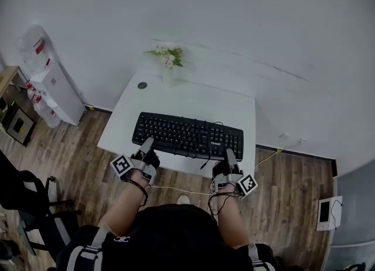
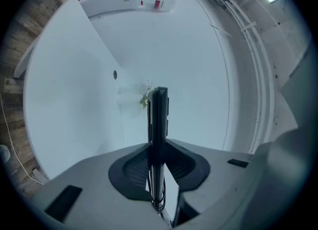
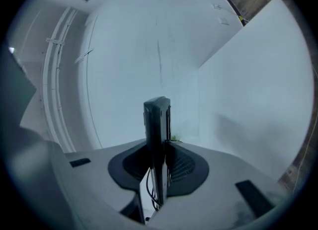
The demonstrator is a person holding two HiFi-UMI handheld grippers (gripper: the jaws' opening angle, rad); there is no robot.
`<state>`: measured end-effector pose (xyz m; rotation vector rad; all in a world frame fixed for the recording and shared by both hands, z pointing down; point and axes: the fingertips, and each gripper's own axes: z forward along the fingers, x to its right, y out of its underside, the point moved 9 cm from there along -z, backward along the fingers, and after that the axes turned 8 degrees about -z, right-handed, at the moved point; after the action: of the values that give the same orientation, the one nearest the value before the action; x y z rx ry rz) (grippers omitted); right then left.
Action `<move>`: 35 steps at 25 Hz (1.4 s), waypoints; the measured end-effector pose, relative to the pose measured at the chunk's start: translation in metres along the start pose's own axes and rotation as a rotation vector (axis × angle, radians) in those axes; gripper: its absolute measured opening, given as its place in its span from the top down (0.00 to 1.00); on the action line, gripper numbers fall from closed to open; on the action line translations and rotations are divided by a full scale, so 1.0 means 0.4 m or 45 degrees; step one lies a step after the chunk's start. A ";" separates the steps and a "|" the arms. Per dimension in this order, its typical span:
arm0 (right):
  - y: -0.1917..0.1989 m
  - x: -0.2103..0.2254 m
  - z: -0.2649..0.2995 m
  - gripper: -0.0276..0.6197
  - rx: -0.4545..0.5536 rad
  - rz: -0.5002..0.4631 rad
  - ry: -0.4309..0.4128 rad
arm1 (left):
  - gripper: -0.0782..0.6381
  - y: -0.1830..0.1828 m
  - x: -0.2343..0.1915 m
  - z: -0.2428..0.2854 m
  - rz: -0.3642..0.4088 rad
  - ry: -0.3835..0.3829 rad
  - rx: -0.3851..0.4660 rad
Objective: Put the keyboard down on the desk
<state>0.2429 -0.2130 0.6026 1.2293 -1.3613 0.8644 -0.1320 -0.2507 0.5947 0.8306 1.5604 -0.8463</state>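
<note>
- Keyboard [image 1: 188, 136], black and keys up, stretches across the near half of the white counter [image 1: 176, 97]; whether it rests on the top or hangs just above it cannot be told
- Left claw [image 1: 145, 147] grips the keyboard's near left corner, set narrow, its ribbed pads [image 2: 133, 168] pressed on both faces of the thin board, seen edge-on in the left gripper view
- Right claw [image 1: 229, 157] holds the keyboard's near right corner the same way, narrow, with its pads [image 3: 186, 167] tight on the board
- Black cable [image 1: 206, 160] hangs from the keyboard's near edge, between the two claws
- Beyond the keyboard, at the counter's far edge, stand white flowers [image 1: 169, 59]; a small dark disc [image 1: 142, 85] lies beyond the keyboard's left end
- Well left of the keyboard, a white appliance [image 1: 50, 82] stands on the wooden floor [image 1: 82, 158] against the wall
</note>
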 end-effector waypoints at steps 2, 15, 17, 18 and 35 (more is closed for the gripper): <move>-0.021 0.011 0.045 0.84 -0.008 0.007 0.005 | 0.79 -0.010 -0.005 0.044 -0.004 -0.002 0.010; -0.029 0.117 0.216 0.84 -0.003 0.045 0.136 | 0.79 -0.137 -0.082 0.202 -0.046 -0.132 -0.001; -0.021 0.133 0.227 0.84 0.000 0.057 0.159 | 0.79 -0.154 -0.097 0.216 -0.055 -0.153 -0.008; -0.022 0.141 0.234 0.84 0.003 0.060 0.170 | 0.79 -0.161 -0.106 0.226 -0.059 -0.164 -0.010; -0.094 0.308 0.336 0.84 0.059 0.093 0.411 | 0.79 -0.224 -0.277 0.421 -0.155 -0.386 -0.083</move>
<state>0.2593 -0.3746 0.6938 1.0276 -1.1353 1.0995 -0.1135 -0.4483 0.6912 0.5361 1.3716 -0.9565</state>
